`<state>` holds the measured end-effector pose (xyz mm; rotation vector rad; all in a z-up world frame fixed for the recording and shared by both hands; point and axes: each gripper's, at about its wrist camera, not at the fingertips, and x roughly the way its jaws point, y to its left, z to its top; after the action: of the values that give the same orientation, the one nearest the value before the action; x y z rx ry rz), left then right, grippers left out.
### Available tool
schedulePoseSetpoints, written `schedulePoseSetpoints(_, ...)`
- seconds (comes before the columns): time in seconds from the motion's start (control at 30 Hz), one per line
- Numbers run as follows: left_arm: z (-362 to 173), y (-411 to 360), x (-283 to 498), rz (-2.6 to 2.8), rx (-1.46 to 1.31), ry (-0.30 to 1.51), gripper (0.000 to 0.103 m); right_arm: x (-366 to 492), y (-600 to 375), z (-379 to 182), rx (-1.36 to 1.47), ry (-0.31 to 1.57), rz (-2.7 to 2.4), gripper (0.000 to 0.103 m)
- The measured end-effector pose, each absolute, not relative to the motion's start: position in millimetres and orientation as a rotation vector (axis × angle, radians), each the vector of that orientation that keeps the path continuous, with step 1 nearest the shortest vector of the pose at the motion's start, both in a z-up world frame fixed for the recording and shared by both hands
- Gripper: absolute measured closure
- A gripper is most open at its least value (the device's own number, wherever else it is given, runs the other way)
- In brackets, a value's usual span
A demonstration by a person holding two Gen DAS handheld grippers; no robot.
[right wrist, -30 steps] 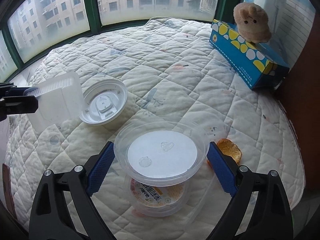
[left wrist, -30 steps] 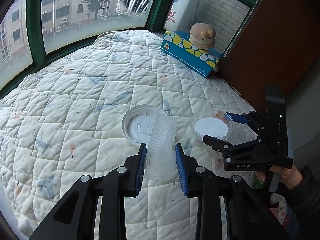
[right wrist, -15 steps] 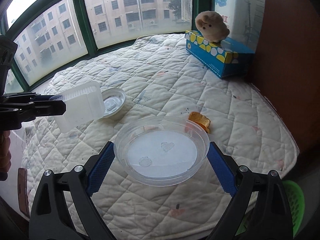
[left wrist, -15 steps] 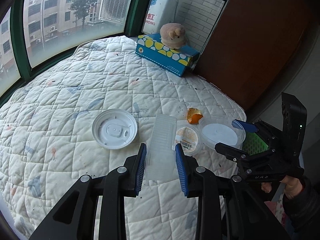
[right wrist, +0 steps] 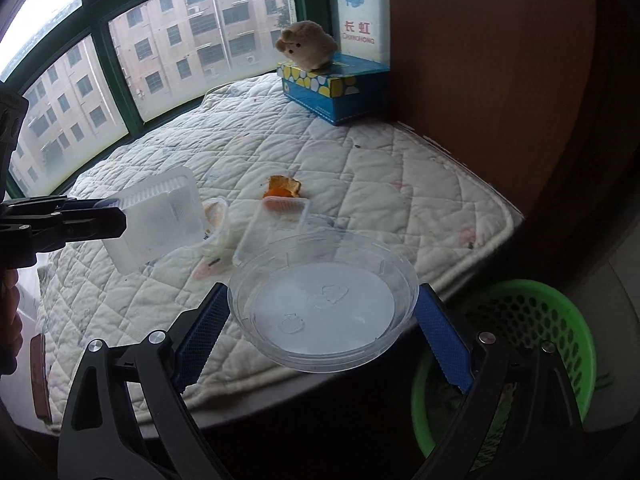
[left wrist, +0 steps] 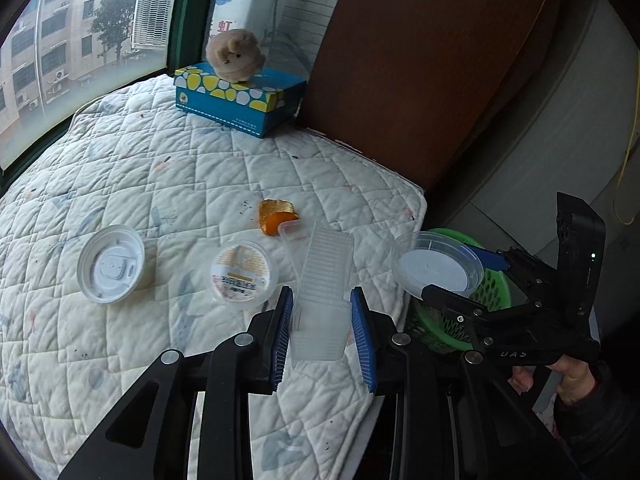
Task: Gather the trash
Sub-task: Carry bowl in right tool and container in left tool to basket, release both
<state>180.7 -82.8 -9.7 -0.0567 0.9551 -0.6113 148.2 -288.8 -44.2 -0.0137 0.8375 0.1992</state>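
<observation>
Two grippers are in view, each clamped on one piece of trash. The left gripper (left wrist: 323,334) has its blue pads pressed on both sides of a ribbed translucent plastic container (left wrist: 324,292), holding it above the near edge of the quilted mattress (left wrist: 160,168). The right gripper (right wrist: 322,318) has its fingers spread wide and pressed against the rim of one round clear plastic lid (right wrist: 324,300), which hangs just past the mattress edge, partly over the one green basket (right wrist: 560,320) on the floor beside the mattress.

Four more pieces lie on the mattress. One white round lid (left wrist: 111,264) sits farthest from the basket. One small sealed cup with a printed label (left wrist: 243,276) lies between that lid and the held container. One piece of orange peel (left wrist: 276,216) lies beyond the cup, toward the wooden panel. One empty clear rectangular tray (right wrist: 276,224) rests just in front of the peel, touching it or nearly so.

At the far corner of the mattress stands one blue tissue box (left wrist: 240,100) with one plush toy (left wrist: 236,54) on top.

A person's hand (left wrist: 568,376) grips the right gripper's handle.
</observation>
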Motion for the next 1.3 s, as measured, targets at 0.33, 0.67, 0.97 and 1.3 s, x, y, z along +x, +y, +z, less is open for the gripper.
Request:
schedulePoseSetpoints(0.33,-10.4,-155.2,170.9,-0.708,-0.009,0.978,0.074,115.1,-379.2,-59.9,0.050,0.860,0.018,0.012)
schedulePoseSetpoints(0.67,-13.8,-223.9,158.8,-0.790,0.046,1.000,0.074,90.4,-461.9,-77.4,0.151,0.892,-0.139,0.011)
schedulePoseSetpoints(0.97,-26.2,-271.6,149.5,-0.841,0.093,1.035,0.074,62.5,-498.5,-74.3,0.215,0.860,-0.199,0.008)
schedulePoseSetpoints(1.3,-41.2,-320.8,143.5,-0.876,0.141,1.058,0.074,31.3,-510.7,-49.5,0.230,0.777,-0.200,0.008)
